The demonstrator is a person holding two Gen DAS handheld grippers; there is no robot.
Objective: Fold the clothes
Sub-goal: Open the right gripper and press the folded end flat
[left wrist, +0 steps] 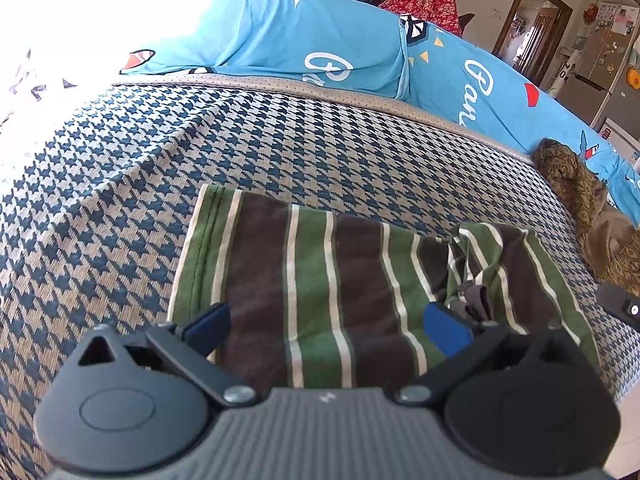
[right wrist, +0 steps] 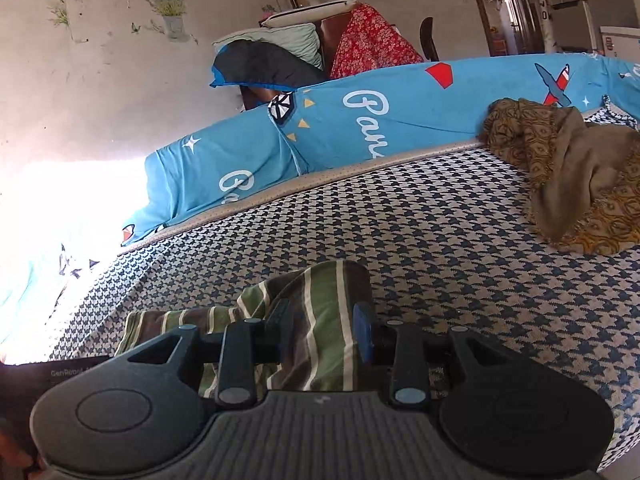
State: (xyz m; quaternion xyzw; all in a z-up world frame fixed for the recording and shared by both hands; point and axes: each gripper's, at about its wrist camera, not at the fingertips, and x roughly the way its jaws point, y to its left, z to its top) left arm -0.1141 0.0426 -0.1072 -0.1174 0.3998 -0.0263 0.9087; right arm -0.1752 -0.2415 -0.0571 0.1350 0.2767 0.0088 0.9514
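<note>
Houndstooth bed [left wrist: 120, 184]; blue bolster [left wrist: 320, 40] behind.

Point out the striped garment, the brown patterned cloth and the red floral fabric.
striped garment [left wrist: 312, 280]: left wrist view, flat middle.
brown patterned cloth [right wrist: 568, 168]: right wrist view, crumpled middle.
red floral fabric [right wrist: 368, 44]: right wrist view, draped front.

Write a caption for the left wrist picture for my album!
Open left tongs hover over a green-and-brown striped shirt lying on a houndstooth bed cover.
</note>
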